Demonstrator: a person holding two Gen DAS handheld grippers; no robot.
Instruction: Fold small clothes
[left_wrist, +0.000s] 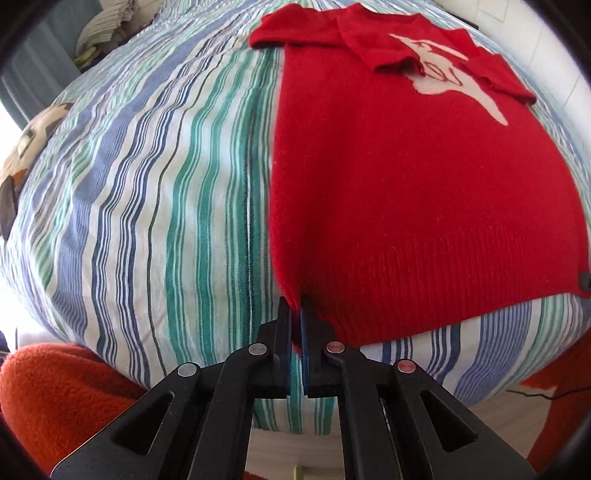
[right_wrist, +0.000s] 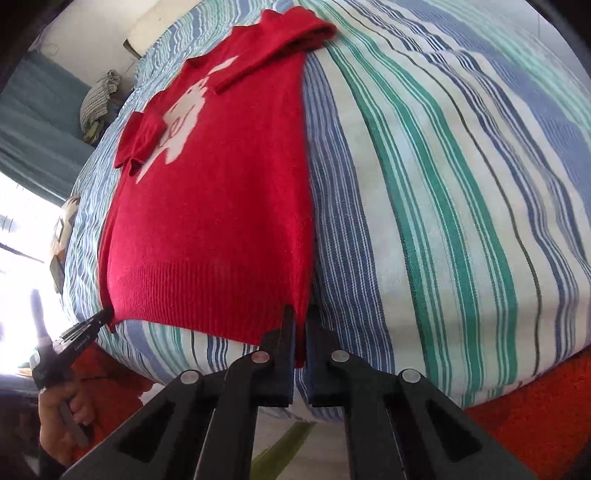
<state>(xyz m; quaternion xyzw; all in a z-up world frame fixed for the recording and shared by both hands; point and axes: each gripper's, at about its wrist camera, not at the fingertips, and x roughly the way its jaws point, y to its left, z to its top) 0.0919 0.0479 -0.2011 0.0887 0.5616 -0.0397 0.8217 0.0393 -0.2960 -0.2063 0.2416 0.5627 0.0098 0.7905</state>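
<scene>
A red knitted sweater (left_wrist: 424, 206) lies flat on a bed covered with a striped sheet (left_wrist: 155, 206) in blue, green and white, its ribbed hem toward the near edge of the bed and its neckline at the far end. Both sleeves are folded inward across the chest, partly covering a white motif (right_wrist: 186, 122) knitted into the front. The left gripper (left_wrist: 295, 306) is closed on the sweater's hem at its left corner, with the red knit pinched between the two black fingers. The right gripper (right_wrist: 301, 314) is likewise clamped on the hem at the opposite, right corner, a fold of red fabric squeezed between its fingers. In the right wrist view the left gripper shows at the left edge, its tip at the far hem corner, with the person's hand (right_wrist: 61, 417) wrapped around its handle below. An orange fleecy fabric (left_wrist: 62, 398) lies below the bed's near edge. A striped cloth bundle (right_wrist: 98, 101) sits at the far side of the bed, near a teal curtain (right_wrist: 33, 125).
</scene>
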